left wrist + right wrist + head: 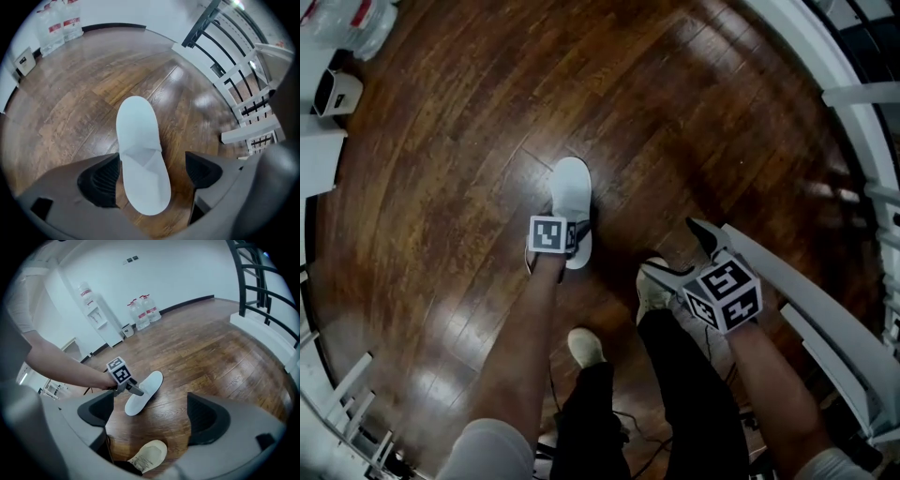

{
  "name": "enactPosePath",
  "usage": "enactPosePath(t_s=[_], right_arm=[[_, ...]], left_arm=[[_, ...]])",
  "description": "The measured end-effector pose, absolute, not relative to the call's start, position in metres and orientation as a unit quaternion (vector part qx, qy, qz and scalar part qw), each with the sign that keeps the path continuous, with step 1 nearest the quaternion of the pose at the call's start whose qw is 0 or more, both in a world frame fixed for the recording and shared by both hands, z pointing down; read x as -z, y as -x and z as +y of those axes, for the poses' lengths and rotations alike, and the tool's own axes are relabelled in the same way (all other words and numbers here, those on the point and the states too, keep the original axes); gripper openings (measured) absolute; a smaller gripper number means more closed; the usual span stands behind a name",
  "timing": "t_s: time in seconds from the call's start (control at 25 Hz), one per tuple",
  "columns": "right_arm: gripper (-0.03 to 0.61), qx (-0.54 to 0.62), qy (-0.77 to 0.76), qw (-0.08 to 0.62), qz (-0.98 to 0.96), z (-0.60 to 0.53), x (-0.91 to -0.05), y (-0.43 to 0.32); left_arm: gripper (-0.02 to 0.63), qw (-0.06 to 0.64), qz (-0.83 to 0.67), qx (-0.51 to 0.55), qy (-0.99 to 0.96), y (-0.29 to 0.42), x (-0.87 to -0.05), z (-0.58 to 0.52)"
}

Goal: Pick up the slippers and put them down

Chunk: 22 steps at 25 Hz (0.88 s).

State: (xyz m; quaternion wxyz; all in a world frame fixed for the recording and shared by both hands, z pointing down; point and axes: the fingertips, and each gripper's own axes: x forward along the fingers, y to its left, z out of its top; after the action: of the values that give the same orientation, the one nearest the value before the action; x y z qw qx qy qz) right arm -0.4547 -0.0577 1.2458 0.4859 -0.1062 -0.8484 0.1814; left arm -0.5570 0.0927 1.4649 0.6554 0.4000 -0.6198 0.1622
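Observation:
One white slipper (572, 199) lies flat on the wooden floor, toe pointing away from me. My left gripper (565, 246) hangs steeply down over its heel end. In the left gripper view the slipper (138, 140) lies between the jaws; the left pad (101, 180) sits at its edge, while the right pad (202, 169) stands apart with bare floor between. My right gripper (675, 248) is open and low over bare floor, to the right of the slipper. From the right gripper view (150, 413) I see the slipper (152, 380) and the left gripper (133, 389) on it. No second slipper shows.
My own shoes (586, 347) (652, 291) stand just behind the grippers. A white sloping rail (825, 300) runs along the right, with black railing (220, 51) beyond. Water bottles (145, 310) and a dispenser (96, 315) stand at the far wall. White frames (337, 403) sit bottom left.

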Motion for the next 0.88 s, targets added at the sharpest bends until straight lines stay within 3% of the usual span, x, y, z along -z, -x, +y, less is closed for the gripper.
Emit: enactPosePath(t_s=[0.4, 0.88], right_arm=[[0.44, -0.214, 0.06, 0.497, -0.839, -0.084, -1.172, 0.486], [0.44, -0.197, 0.022, 0.489, -0.849, -0.04, -0.907, 0.44]], left_arm=[[0.442, 0.638, -0.622, -0.154, -0.427, 0.547, -1.314, 0.093], [0.44, 0.596, -0.616, -0.147, -0.495, 0.509, -0.989, 0.128]])
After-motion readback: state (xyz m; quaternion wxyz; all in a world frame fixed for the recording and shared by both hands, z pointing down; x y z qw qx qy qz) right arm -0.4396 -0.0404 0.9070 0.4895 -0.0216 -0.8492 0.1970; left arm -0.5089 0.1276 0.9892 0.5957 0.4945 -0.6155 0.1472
